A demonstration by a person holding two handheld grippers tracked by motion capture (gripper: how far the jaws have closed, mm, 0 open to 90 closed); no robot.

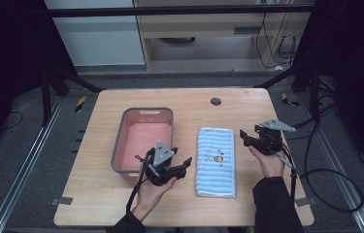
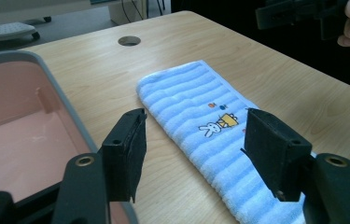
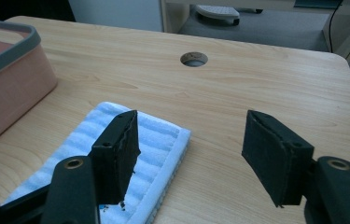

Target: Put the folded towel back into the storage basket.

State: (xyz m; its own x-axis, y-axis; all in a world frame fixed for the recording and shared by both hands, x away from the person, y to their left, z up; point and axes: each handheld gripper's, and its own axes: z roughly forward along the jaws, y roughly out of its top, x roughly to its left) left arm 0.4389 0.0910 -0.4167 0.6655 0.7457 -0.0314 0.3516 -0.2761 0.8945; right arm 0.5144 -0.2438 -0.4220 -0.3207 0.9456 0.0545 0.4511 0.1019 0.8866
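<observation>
A folded blue striped towel (image 1: pixel 216 160) with a small rabbit print lies lengthwise on the wooden table, right of centre. My left gripper (image 1: pixel 172 158) hovers between the pink basin (image 1: pixel 143 110) and the towel's left edge. Its jaws are open and empty. In the left gripper view the towel (image 2: pixel 196 107) runs between and beyond the jaws of the left gripper (image 2: pixel 193 140). My right gripper (image 1: pixel 250 132) is just off the towel's far right corner, open and empty. In the right gripper view the towel's corner (image 3: pixel 158 140) lies under the left jaw of the right gripper (image 3: pixel 191 144).
The pink basin with its grey rim (image 2: pixel 56 79) stands left of the towel and holds nothing. A round cable hole (image 1: pixel 215 101) sits near the table's far edge. Bare wood lies right of the towel. The other hand's gripper (image 2: pixel 303 14) shows far off in the left gripper view.
</observation>
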